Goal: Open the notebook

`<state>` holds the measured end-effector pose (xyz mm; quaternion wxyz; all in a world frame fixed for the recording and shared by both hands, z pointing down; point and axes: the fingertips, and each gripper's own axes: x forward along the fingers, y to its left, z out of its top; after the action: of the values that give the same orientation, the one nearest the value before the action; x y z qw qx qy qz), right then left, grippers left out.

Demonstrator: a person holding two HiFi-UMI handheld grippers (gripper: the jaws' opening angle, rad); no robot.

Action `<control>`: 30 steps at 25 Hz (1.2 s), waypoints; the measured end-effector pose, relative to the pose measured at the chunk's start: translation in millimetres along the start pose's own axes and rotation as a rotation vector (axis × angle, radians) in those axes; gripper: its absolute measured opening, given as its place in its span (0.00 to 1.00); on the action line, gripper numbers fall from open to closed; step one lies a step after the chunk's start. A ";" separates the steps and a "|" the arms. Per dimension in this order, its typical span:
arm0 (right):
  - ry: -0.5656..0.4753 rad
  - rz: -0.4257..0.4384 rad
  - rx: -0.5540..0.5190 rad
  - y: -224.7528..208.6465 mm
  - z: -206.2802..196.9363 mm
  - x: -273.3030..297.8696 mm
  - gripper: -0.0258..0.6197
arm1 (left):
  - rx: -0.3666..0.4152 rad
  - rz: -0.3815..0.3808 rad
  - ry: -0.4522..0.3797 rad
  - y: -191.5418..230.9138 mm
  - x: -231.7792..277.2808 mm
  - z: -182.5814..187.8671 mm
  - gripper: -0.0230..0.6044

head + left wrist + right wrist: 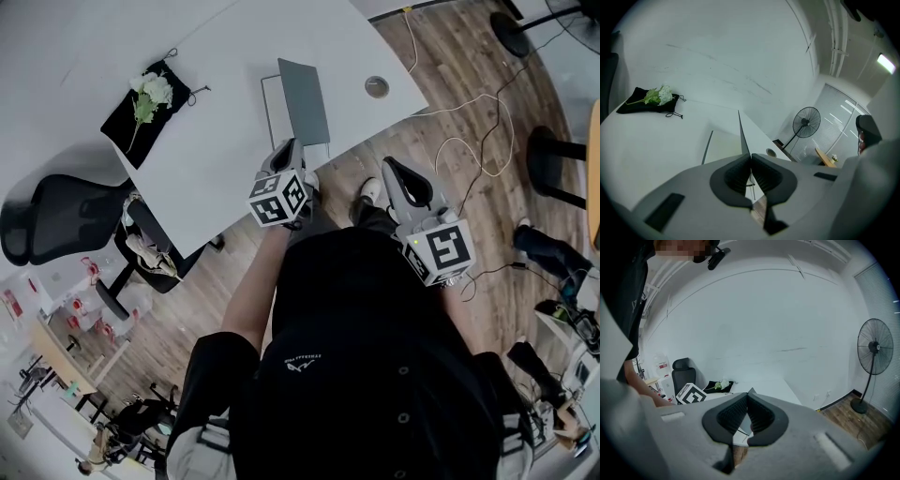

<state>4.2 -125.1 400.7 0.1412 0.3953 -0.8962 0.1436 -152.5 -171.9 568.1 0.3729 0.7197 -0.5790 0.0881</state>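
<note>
Head view, notebook point(273, 105): cover point(305, 98) lifted partway, standing steeply.
Left gripper point(751, 158): clenched on the cover's near edge.
Right gripper point(747, 398): closed, empty.
Remaining: likely swinging the cover fully open.

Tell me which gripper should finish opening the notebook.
Left. The left gripper is shut on the raised notebook cover. The right gripper is shut on nothing and sits off the edge of the table.

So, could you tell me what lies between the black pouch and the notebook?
Nothing: only bare white table separates the black pouch from the notebook, as the head view shows.
</note>
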 end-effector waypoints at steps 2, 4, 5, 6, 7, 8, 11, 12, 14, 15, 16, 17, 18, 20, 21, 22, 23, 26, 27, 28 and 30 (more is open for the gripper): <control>-0.001 -0.010 0.005 -1.7 -0.9 -2.0 0.05 | 0.005 -0.017 -0.004 -4.4 0.4 1.4 0.06; -0.002 -0.018 0.009 -2.8 -1.8 -3.8 0.05 | 0.006 -0.031 -0.006 -8.6 0.7 2.3 0.06; -0.003 -0.022 0.011 -3.2 -2.4 -4.7 0.05 | 0.006 -0.037 -0.007 -10.5 0.9 2.5 0.06; -0.004 -0.026 0.013 -3.7 -3.2 -5.7 0.05 | 0.007 -0.043 -0.007 -12.4 1.3 2.4 0.06; -0.004 -0.031 0.015 -4.2 -4.2 -6.6 0.05 | 0.009 -0.049 -0.008 -14.5 1.8 2.4 0.06; -0.004 -0.036 0.018 -4.6 -5.3 -7.8 0.05 | 0.011 -0.057 -0.009 -16.9 2.1 2.4 0.06; -0.004 -0.054 0.027 -6.0 -8.3 -11.9 0.05 | 0.017 -0.076 -0.010 -23.6 2.9 2.7 0.05; -0.004 -0.061 0.031 -6.5 -9.2 -13.1 0.05 | 0.017 -0.082 -0.011 -25.6 3.2 3.1 0.05; -0.004 -0.074 0.037 -8.0 -10.9 -15.4 0.05 | 0.019 -0.095 -0.012 -29.7 3.7 3.4 0.05; -0.005 -0.081 0.040 -9.0 -11.6 -16.6 0.05 | 0.022 -0.102 -0.012 -32.0 4.3 3.4 0.05; -0.006 -0.088 0.044 -10.1 -12.3 -17.7 0.05 | 0.026 -0.110 -0.010 -34.6 5.1 3.4 0.05; -0.006 -0.095 0.048 -11.1 -12.8 -18.8 0.05 | 0.032 -0.119 -0.008 -37.2 5.9 3.6 0.05; -0.006 -0.102 0.052 -11.9 -13.0 -19.7 0.05 | 0.038 -0.129 -0.005 -39.8 6.7 4.0 0.05; -0.006 -0.116 0.059 -13.0 -12.8 -21.7 0.05 | 0.047 -0.147 0.002 -45.3 8.0 5.1 0.05; -0.006 -0.122 0.062 -13.4 -12.8 -22.7 0.05 | 0.051 -0.156 0.005 -48.1 8.6 5.4 0.05; -0.005 -0.128 0.066 -13.8 -13.2 -23.6 0.05 | 0.055 -0.165 0.009 -50.6 9.3 5.6 0.05; -0.005 -0.134 0.069 -14.3 -13.9 -24.3 0.05 | 0.058 -0.172 0.012 -53.0 10.4 5.7 0.05; -0.006 -0.151 0.080 -16.6 -17.0 -26.8 0.05 | 0.072 -0.193 0.019 -60.0 14.4 4.8 0.05; -0.005 -0.159 0.085 -17.4 -18.5 -28.2 0.05 | 0.078 -0.200 0.022 -62.5 15.5 4.3 0.05; -0.004 -0.168 0.091 -18.2 -20.3 -29.8 0.05 | 0.083 -0.206 0.025 -64.9 16.5 3.8 0.05; -0.002 -0.182 0.098 -19.5 -22.2 -32.5 0.05 | 0.089 -0.217 0.031 -69.6 18.2 2.8 0.05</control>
<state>43.0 -107.8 412.0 0.1331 0.4815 -0.8488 0.1733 -85.0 -184.1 546.1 0.3566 0.7927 -0.4873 0.0839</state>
